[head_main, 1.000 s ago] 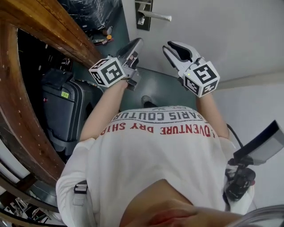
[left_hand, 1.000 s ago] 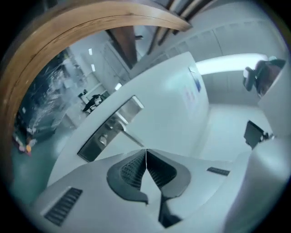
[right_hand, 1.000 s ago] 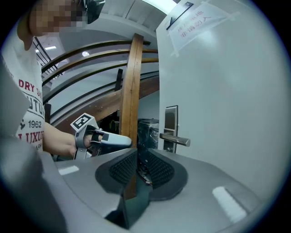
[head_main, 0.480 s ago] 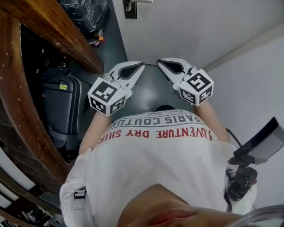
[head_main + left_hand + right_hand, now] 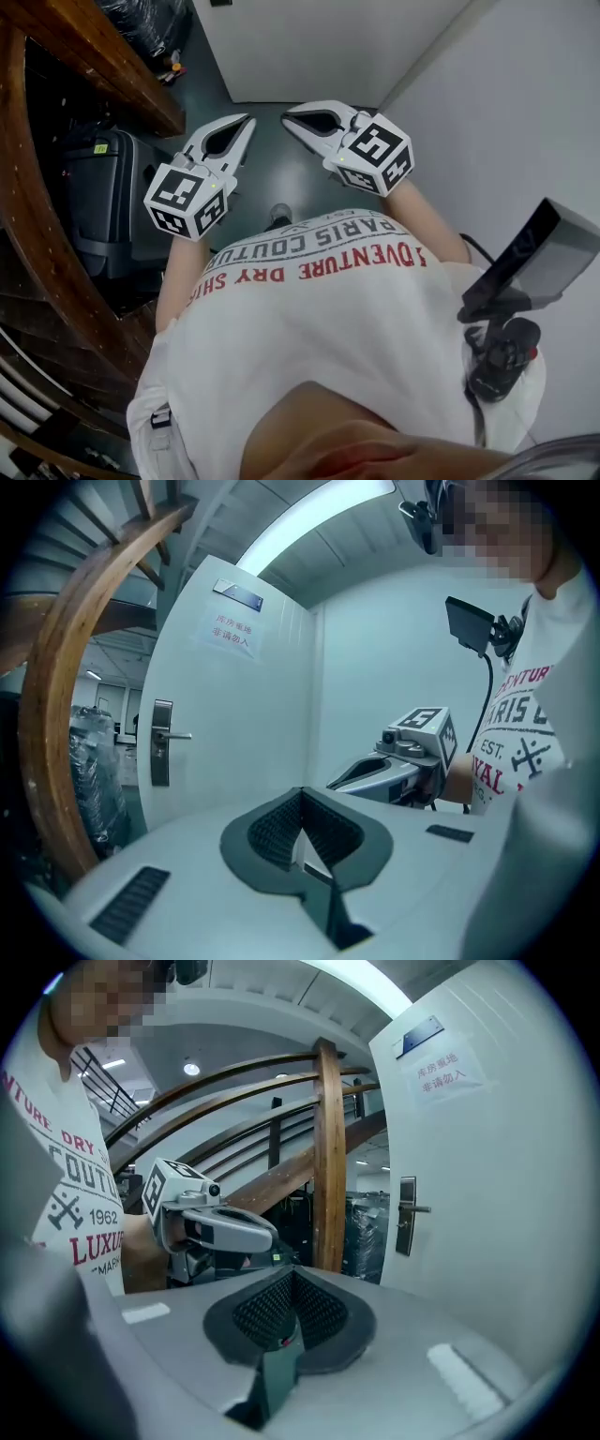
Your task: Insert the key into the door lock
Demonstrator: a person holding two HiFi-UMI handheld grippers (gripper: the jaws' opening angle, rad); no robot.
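The right hand-held gripper (image 5: 293,1277) is clenched, with its jaws pressed together at the tips. A tiny red speck (image 5: 286,1342) is seen where the pads meet, but it is too small to be called a key. The left hand-held gripper (image 5: 300,793) is clenched too, and nothing is seen between its jaws. Both are held side by side in front of the person's shirt (image 5: 319,281). No key can be made out in any view.

The lock (image 5: 161,744), a metal plate with a handle (image 5: 178,735), is seen on the white door (image 5: 244,705), well apart from both.

The step in hand is judged to be getting up to the door. To do it well, the key should be gripped by its flat head. The lock should be faced straight on. The tip should be lined up with the slot before it is pushed.
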